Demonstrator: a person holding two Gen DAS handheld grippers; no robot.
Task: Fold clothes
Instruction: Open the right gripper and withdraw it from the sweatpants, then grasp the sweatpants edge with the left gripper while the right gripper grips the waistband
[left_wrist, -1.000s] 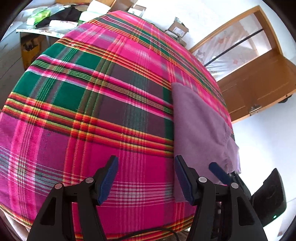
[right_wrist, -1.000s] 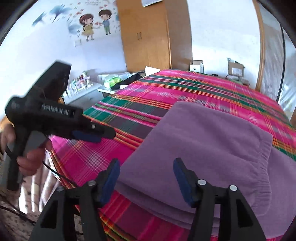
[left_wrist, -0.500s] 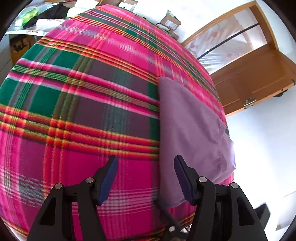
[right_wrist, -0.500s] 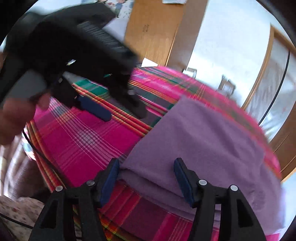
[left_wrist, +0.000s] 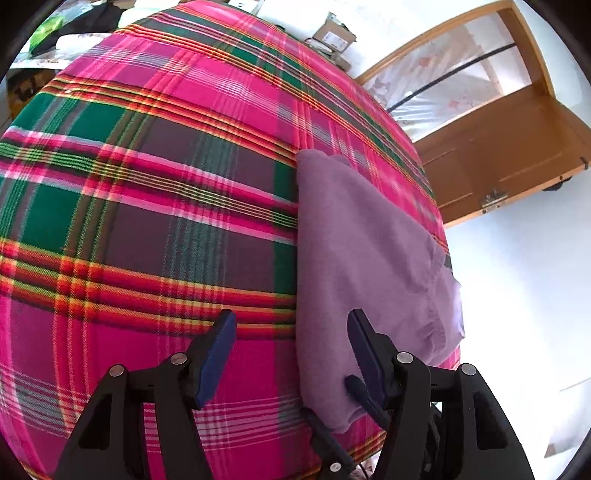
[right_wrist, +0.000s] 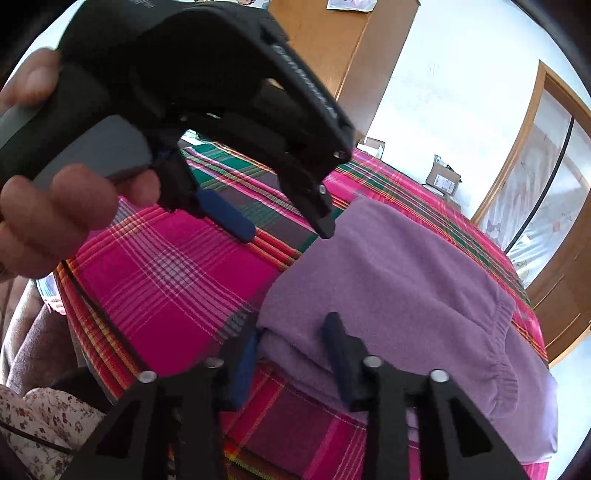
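- The folded garment (left_wrist: 362, 258) is a plain, soft lilac purple with no print.
- The bed cover (left_wrist: 147, 206) is plaid: hot pink ground, dark green and deep plum blocks, crossed by thin red, yellow, orange and white lines.
- The left gripper (left_wrist: 290, 347) has a black frame, dark blue pads and silver rivets.
- The right gripper (right_wrist: 291, 350) is likewise black with dark blue pads.
- The door (left_wrist: 509, 147) is honey-brown wood.
- The wardrobe (right_wrist: 325, 51) is the same warm brown.
- The cardboard box (right_wrist: 445, 179) is tan with a white label.
- The clothing (right_wrist: 40, 417) at the lower left is cream with small dark flowers.
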